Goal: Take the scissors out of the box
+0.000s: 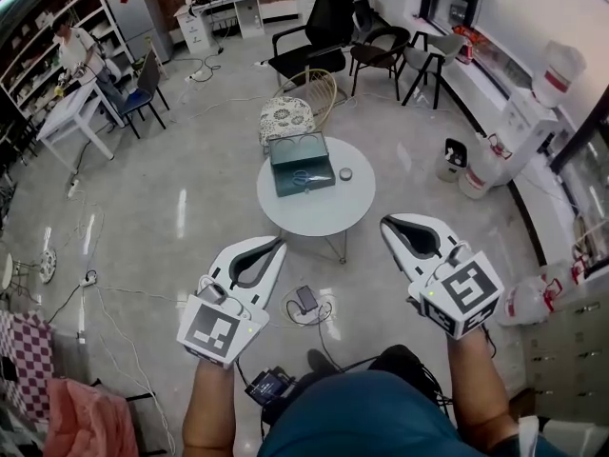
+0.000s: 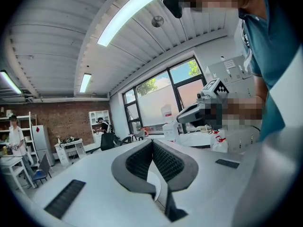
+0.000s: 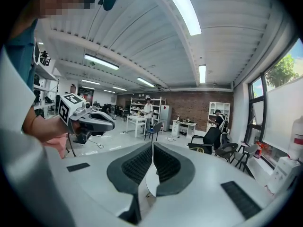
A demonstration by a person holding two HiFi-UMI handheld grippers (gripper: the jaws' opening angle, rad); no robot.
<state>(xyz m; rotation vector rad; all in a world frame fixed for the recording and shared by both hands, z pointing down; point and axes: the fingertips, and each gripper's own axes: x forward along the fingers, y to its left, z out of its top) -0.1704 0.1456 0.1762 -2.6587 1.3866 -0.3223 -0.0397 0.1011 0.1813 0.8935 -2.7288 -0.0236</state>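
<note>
An open dark green box [image 1: 300,163] rests on a small round white table [image 1: 285,219] in the head view. The scissors [image 1: 302,178] lie inside it, small with pale blue handles. My left gripper [image 1: 277,244] hangs over the floor short of the table's near edge, jaws shut and empty. My right gripper [image 1: 387,222] is level with it on the right, also shut with nothing held. In the left gripper view the pads of the left gripper [image 2: 152,141] meet, and the right gripper [image 2: 199,111] shows beyond. The right gripper view shows its own closed tips [image 3: 152,144] and the left gripper [image 3: 90,119].
A small round object [image 1: 345,173] sits on the table beside the box. A wicker chair with a patterned cushion [image 1: 288,114] stands behind the table, black chairs [image 1: 328,31] farther back. Cables and a small device [image 1: 306,298] lie on the floor near my feet. A person [image 1: 76,50] stands at far left.
</note>
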